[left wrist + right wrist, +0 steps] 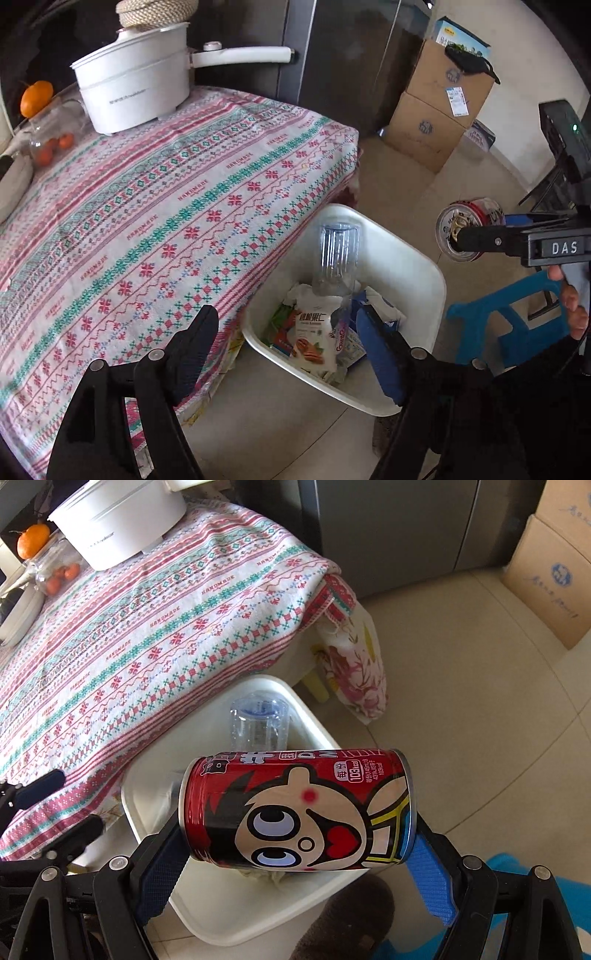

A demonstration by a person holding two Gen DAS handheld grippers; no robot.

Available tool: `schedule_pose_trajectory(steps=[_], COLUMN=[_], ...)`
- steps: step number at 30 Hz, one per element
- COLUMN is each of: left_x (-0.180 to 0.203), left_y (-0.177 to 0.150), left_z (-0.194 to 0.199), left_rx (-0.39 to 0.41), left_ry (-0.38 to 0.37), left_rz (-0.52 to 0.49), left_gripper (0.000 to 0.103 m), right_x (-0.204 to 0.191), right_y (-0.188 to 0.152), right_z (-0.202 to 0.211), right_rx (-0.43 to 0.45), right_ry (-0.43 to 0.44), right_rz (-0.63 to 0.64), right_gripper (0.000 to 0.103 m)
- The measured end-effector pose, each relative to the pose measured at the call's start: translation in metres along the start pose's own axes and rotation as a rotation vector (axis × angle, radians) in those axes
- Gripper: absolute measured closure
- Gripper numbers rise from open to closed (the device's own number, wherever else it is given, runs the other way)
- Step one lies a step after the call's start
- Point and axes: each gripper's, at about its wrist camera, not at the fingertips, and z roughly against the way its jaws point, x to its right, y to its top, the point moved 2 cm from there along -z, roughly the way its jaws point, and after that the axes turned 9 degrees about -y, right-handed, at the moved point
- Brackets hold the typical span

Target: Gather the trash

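A white trash bin (pixel 413 266) stands on the floor by the table corner; it also shows in the right wrist view (pixel 258 923). Inside it lie a clear plastic bottle (pixel 338 258), a nut snack bag (pixel 314 343) and other wrappers. My right gripper (pixel 295 834) is shut on a red cartoon drink can (pixel 299 808), held sideways above the bin's near rim. In the left wrist view the can (pixel 467 229) hangs right of the bin. My left gripper (pixel 291 350) is open and empty, over the bin's left edge.
A table with a patterned cloth (pixel 166 206) carries a white pot (pixel 140 85), a jar of small oranges (pixel 51 140) and an orange (pixel 36 98). Cardboard boxes (pixel 439 107) stand at the back right. A blue stool (pixel 509 325) stands right of the bin.
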Motion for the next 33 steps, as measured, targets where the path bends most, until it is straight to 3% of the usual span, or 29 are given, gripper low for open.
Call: schedule_pose_trajectory(steps=[9, 19, 21, 28, 33], left_x=[-0.043, -0.070, -0.071, -0.075, -0.071], left_y=[-0.006, -0.017, -0.019, -0.026, -0.034], left_z=[0.048, 0.068, 0.069, 0.080, 0.103], left_rx=[0.072, 0.098, 0.102, 0.126, 0.191], left_ry=[0.049, 0.108, 0.117, 0.162, 0.179], left_rz=[0.140, 0.208, 0.206, 0.235, 0.289], left_gripper=[0.011, 0.002, 0.001, 0.000, 0.000], right_x=[-0.022, -0.054, -0.058, -0.068, -0.073], right_y=[-0.003, -0.011, -0.011, -0.012, -0.014], right_z=[-0.011, -0.030, -0.031, -0.024, 0.002], right_rx=[-0.041, -0.099, -0.099, -0.050, 0.059], right_ry=[-0.026, -0.037, -0.034, -0.047, -0.057], right_rz=[0.080, 0.160, 0.160, 0.166, 0.166], right_gripper=[0.014, 0.014, 0.007, 0.001, 0.001])
